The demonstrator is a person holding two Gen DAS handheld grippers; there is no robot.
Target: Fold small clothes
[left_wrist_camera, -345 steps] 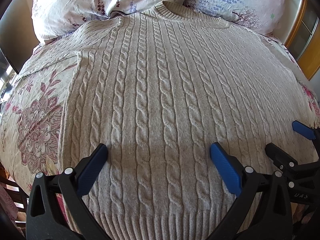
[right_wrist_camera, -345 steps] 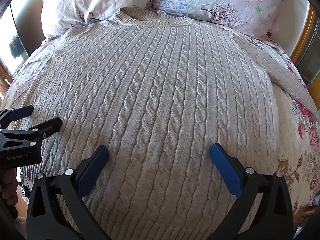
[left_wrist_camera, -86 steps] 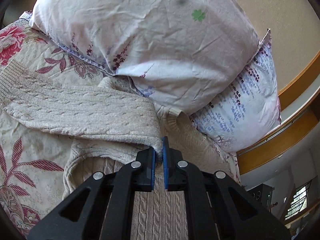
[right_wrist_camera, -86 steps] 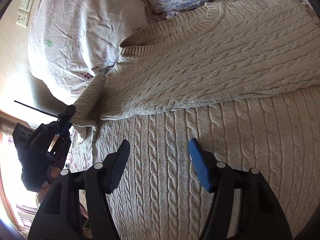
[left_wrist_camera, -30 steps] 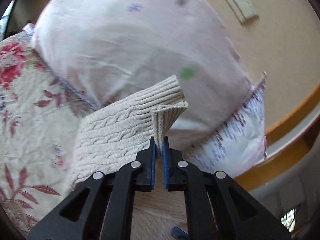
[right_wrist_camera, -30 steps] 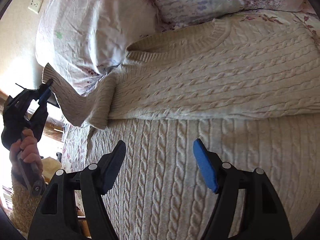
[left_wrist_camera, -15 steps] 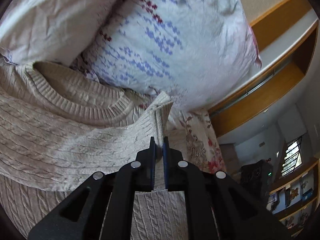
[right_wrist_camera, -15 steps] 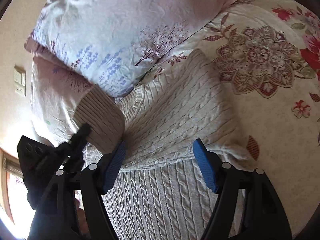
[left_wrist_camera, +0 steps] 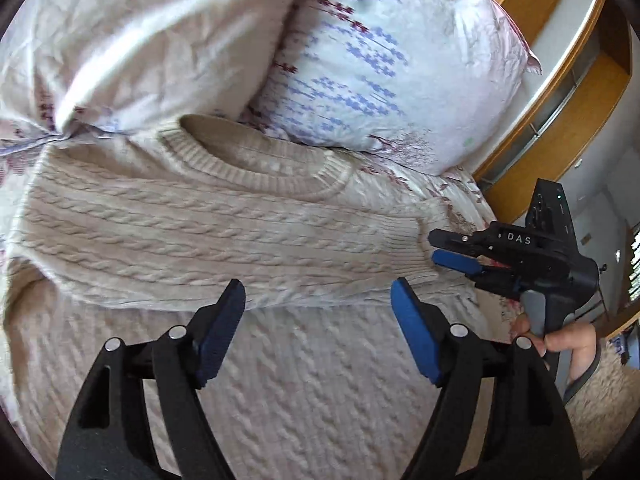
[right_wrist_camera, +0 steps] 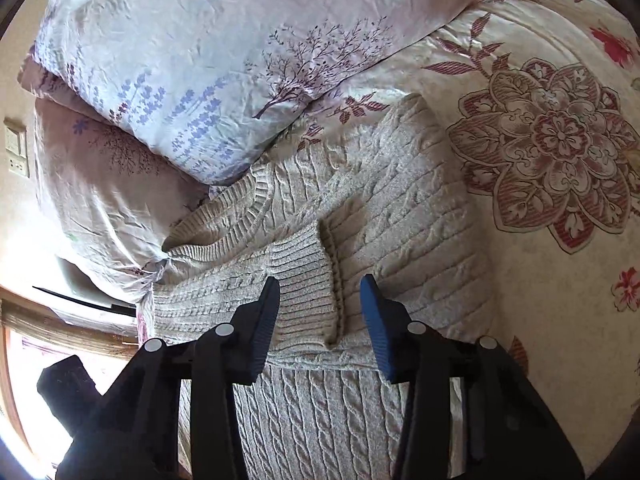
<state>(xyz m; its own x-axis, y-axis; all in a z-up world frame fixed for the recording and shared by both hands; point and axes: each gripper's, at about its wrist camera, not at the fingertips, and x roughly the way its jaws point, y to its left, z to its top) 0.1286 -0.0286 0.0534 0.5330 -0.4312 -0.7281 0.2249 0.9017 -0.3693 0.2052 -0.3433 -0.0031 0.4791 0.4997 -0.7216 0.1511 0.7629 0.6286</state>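
Observation:
A beige cable-knit sweater [left_wrist_camera: 280,380] lies flat on the bed, collar [left_wrist_camera: 256,168] toward the pillows. Its left sleeve [left_wrist_camera: 200,240] lies folded across the chest, with the ribbed cuff [right_wrist_camera: 308,288] at the right shoulder. My left gripper [left_wrist_camera: 318,312] is open and empty just above the folded sleeve. My right gripper [right_wrist_camera: 320,312] is open, its fingers on either side of the cuff, just above it. It also shows in the left wrist view [left_wrist_camera: 452,252] beside the cuff end.
Two floral pillows [left_wrist_camera: 380,60] [right_wrist_camera: 224,52] lie against the collar at the head of the bed. A flowered bedspread [right_wrist_camera: 560,140] extends to the right of the sweater. A wooden frame [left_wrist_camera: 560,92] stands beyond the bed's right side.
My left gripper carried the sleeve cuff across the chest, opened and let it go. My right gripper has moved in over the dropped cuff.

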